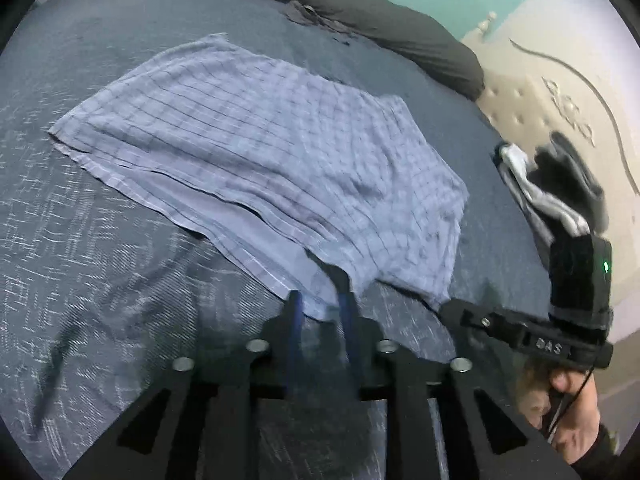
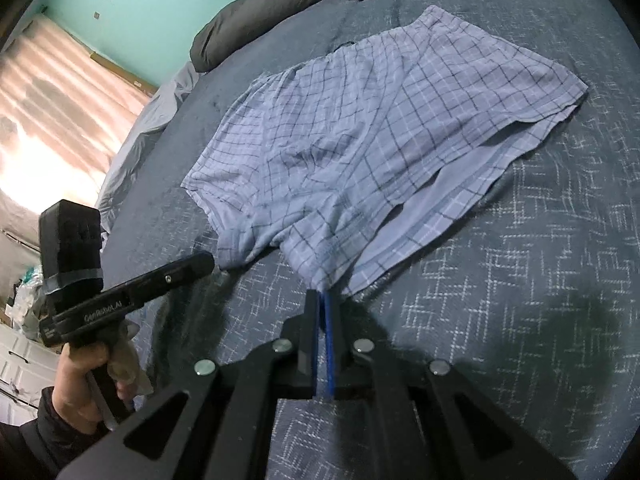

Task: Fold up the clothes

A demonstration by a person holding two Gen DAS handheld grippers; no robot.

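Light blue plaid shorts point(image 1: 256, 140) point(image 2: 360, 120) lie spread flat on a dark blue patterned bedspread point(image 1: 100, 260) point(image 2: 520, 280). My left gripper point(image 1: 320, 300) is at their near edge, its blue-padded fingers point(image 1: 295, 312) apart with the hem lying between them. In the right wrist view its tip point(image 2: 210, 259) sits right beside one leg hem. My right gripper point(image 2: 319, 300) is shut on a bunched bit of the shorts' near edge. The left wrist view shows it from the side point(image 1: 450, 308) at the cloth's corner, held by a hand point(image 1: 576, 412).
A dark grey duvet point(image 1: 360, 8) point(image 2: 248, 20) is heaped along the far side of the bed. A small dark garment point(image 1: 312, 16) lies near it. Grey and black clothes point(image 1: 560, 196) sit at the bed's right edge by a beige tufted headboard point(image 1: 532, 92).
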